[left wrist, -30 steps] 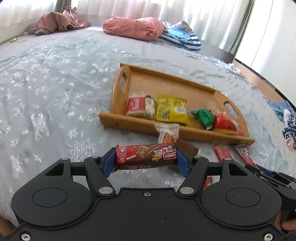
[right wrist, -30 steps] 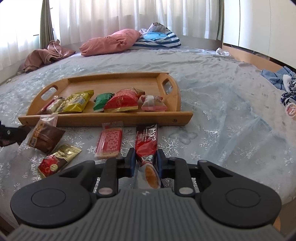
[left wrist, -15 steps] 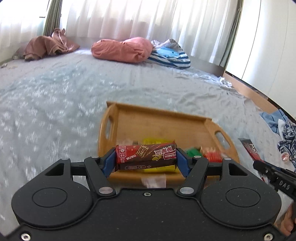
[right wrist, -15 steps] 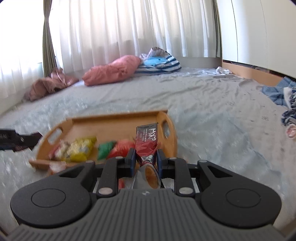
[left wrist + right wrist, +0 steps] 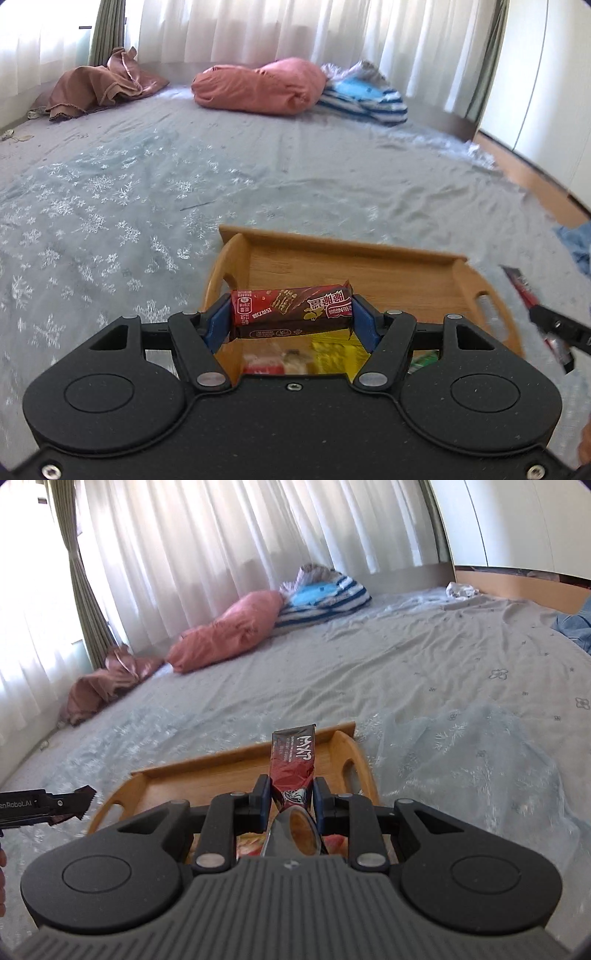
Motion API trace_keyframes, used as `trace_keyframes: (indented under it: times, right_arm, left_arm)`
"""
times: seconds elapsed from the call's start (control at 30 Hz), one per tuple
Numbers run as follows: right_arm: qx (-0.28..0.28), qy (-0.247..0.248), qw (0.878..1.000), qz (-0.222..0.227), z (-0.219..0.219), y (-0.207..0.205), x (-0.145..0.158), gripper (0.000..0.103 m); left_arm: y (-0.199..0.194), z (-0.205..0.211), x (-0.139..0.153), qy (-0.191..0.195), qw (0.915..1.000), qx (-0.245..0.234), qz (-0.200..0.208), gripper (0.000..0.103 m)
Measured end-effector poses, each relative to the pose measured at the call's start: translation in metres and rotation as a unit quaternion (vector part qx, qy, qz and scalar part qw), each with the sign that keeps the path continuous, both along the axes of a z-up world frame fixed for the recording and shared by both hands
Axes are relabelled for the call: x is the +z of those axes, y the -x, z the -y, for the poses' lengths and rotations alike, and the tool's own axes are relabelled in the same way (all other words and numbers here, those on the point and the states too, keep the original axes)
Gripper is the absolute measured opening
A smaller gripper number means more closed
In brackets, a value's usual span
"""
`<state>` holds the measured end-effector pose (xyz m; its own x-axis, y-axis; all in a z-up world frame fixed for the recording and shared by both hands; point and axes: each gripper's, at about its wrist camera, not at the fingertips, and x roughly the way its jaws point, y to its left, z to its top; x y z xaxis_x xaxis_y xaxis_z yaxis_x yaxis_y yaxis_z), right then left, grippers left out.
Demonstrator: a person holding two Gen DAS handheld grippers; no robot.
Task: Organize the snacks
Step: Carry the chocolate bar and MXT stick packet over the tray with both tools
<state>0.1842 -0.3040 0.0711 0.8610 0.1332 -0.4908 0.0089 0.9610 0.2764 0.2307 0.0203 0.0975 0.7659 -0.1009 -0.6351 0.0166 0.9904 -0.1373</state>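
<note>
My left gripper is shut on a red and brown chocolate wafer bar, held crosswise above the near left part of the wooden tray. Snack packets lie in the tray below it, a yellow one among them. My right gripper is shut on a long dark red snack packet, held lengthwise above the tray, near its right handle. That gripper with its packet shows at the right edge of the left wrist view. The left gripper's tip shows in the right wrist view.
The tray lies on a bed with a grey snowflake cover. A pink pillow, a striped blanket and a brown cloth lie at the far end under white curtains. Blue clothes lie at the right.
Both grippers have lifted with their snacks and moved forward over the tray. The loose snacks on the bed in front of the tray have dropped out of view.
</note>
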Motion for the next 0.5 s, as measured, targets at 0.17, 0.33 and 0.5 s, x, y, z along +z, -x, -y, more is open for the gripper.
trace_keyframes:
  times: [0.17,0.33,0.5]
  right_arm:
    - [0.012,0.001,1.0,-0.013,0.001,-0.035,-0.007,0.027]
    - [0.022,0.01,1.0,-0.014,-0.005,-0.059,-0.023,0.027]
    - [0.006,0.033,0.999,-0.037,-0.012,-0.077,-0.044,0.027]
  left_arm:
    - [-0.03,0.006,-0.024,-0.013,0.9993,0.012,-0.032,0.064]
    - [-0.045,0.013,-0.045,-0.035,0.998,0.016,-0.051,0.064]
    - [-0.046,0.018,-0.054,-0.041,0.9977,0.013,-0.052,0.065]
